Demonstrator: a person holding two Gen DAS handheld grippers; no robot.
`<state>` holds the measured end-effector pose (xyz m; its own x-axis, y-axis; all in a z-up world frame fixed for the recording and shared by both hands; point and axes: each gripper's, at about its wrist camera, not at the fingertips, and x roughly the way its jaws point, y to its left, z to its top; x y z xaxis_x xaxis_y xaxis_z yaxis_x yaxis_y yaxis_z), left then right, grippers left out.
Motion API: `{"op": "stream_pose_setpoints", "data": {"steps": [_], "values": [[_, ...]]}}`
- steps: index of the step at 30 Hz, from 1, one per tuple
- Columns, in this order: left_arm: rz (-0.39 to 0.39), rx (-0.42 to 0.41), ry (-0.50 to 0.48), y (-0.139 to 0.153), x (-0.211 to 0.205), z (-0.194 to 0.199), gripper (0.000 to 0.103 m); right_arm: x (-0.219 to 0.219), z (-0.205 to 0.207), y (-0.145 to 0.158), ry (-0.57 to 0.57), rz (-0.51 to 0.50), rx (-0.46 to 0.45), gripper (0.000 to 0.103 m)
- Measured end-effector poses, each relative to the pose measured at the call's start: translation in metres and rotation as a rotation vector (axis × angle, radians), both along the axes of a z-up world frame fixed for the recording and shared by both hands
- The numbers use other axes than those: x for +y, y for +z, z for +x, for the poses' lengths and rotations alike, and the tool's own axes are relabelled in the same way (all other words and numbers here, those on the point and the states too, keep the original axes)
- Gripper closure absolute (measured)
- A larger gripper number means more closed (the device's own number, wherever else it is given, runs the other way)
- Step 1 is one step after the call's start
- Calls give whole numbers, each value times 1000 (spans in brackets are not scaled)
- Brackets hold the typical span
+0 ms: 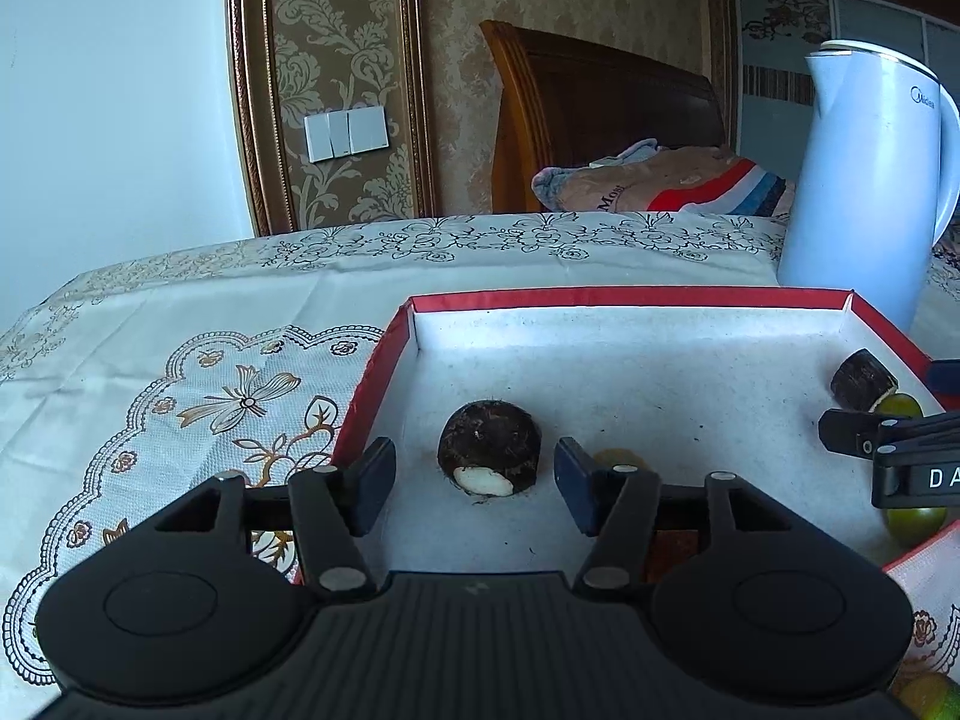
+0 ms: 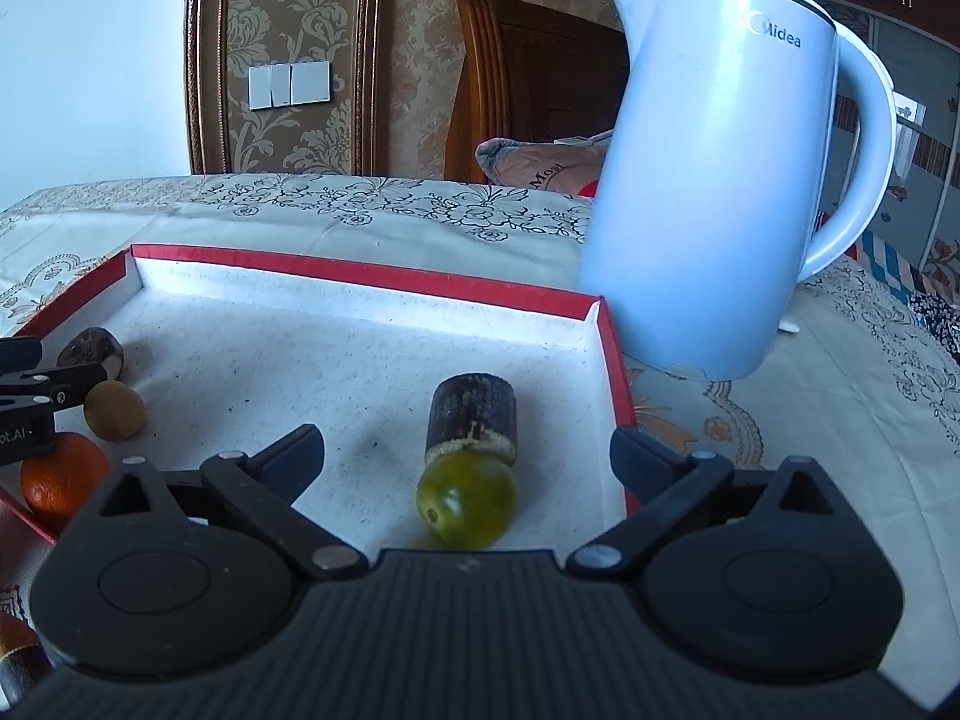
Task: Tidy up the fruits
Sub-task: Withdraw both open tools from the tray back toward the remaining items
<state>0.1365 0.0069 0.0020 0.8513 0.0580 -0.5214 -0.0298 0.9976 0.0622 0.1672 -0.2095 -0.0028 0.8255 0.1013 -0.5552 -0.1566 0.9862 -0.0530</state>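
Taro lies between left hand-held gripper fingers — untouched.

Black ribbed tongs; silver rivets; dark blue pads; white lettering.

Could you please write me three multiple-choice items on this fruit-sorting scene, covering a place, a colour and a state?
1. Where does the green fruit lie?
A. On the tablecloth outside the box
B. Inside the box, against the cut end of the dark sugarcane piece
C. On top of the kettle

2. What colour is the rim of the box?
A. Red
B. Green
C. Black

3. How do the jaws of the right gripper stand?
A. Clamped on the green fruit
B. Shut on nothing
C. Wide open, pads clear of the fruit

Answers: B, it touches the cane's pale end; A, a red edge frames the white lining; C, gaps show on both sides.
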Motion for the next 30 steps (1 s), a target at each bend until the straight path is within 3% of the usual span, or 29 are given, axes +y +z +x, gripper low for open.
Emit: {"op": "stream_pose_setpoints", "data": {"steps": [14, 24, 30], "values": [[-8, -24, 12, 3, 8, -17, 45, -4, -14, 3, 3, 21, -17, 0], [23, -55, -8, 6, 5, -37, 40, -13, -36, 7, 11, 94, -16, 0], [1, -61, -20, 9, 10, -51, 40, -17, -47, 7, 16, 113, -19, 0]]}}
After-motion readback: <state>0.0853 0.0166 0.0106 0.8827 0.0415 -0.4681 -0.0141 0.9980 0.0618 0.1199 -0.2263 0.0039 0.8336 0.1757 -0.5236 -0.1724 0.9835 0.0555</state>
